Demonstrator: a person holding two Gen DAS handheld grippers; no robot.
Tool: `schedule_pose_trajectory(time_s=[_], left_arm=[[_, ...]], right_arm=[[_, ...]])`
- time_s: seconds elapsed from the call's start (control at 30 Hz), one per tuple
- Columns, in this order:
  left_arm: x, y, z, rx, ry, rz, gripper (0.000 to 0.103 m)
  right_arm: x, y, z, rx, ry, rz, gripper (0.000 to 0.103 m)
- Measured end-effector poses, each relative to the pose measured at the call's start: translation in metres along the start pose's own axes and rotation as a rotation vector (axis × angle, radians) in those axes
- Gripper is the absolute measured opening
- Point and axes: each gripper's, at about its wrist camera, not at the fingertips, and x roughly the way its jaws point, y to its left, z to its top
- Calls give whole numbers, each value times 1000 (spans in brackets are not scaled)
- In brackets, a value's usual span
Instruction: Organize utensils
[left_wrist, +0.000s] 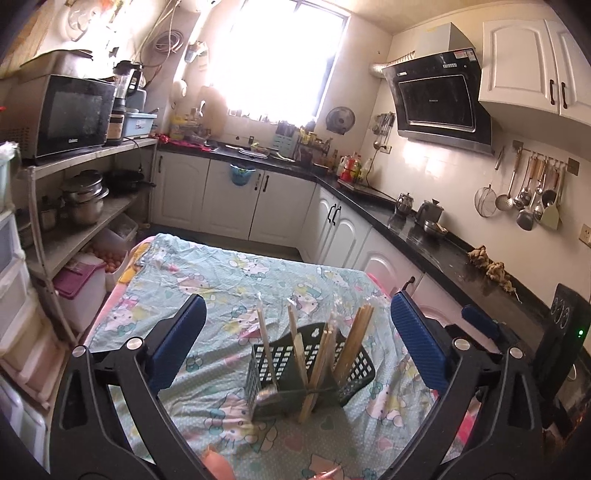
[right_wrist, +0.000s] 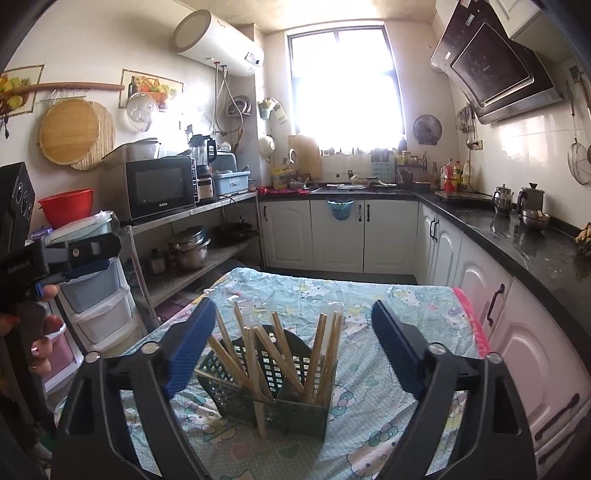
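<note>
A dark green perforated utensil holder (left_wrist: 314, 369) stands on the table with the Hello Kitty cloth (left_wrist: 221, 280). Several wooden chopsticks (left_wrist: 354, 339) stand upright in it, some in clear wrappers, and a metal ladle (left_wrist: 266, 397) leans at its front. My left gripper (left_wrist: 299, 332) is open and empty, its blue fingers (left_wrist: 181, 343) on either side above the holder. In the right wrist view the holder (right_wrist: 273, 384) with its chopsticks (right_wrist: 325, 354) sits between the fingers of my open, empty right gripper (right_wrist: 291, 339). The right gripper's finger shows in the left wrist view (left_wrist: 480, 321).
A black L-shaped counter (left_wrist: 424, 236) with kettles runs along the right over white cabinets (left_wrist: 236, 199). A shelf rack with a microwave (left_wrist: 62, 114) and pots stands left, with plastic drawers (right_wrist: 99, 302) beside it. Hanging ladles (left_wrist: 532, 192) are on the right wall.
</note>
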Motion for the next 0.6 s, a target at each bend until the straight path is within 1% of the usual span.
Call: schedule_pose_trajectory(time_s=[0.1,0.27,0.4,0.6], left_arm=[[-7,-3,-9,8,9,8,92],[-15,-8,-30,41,27,33,92],[-17,-12,-50,70,62,57,92],[-14,-11,-85,70,136,79,92]], right_arm=[[-11,4,-5,-9,-8,-10,94],[-23,7,-20,-10,8,-23,96],[-28,11,-39,-12,53,-22,96],[-30,21,-72,-30,141,-26,96]])
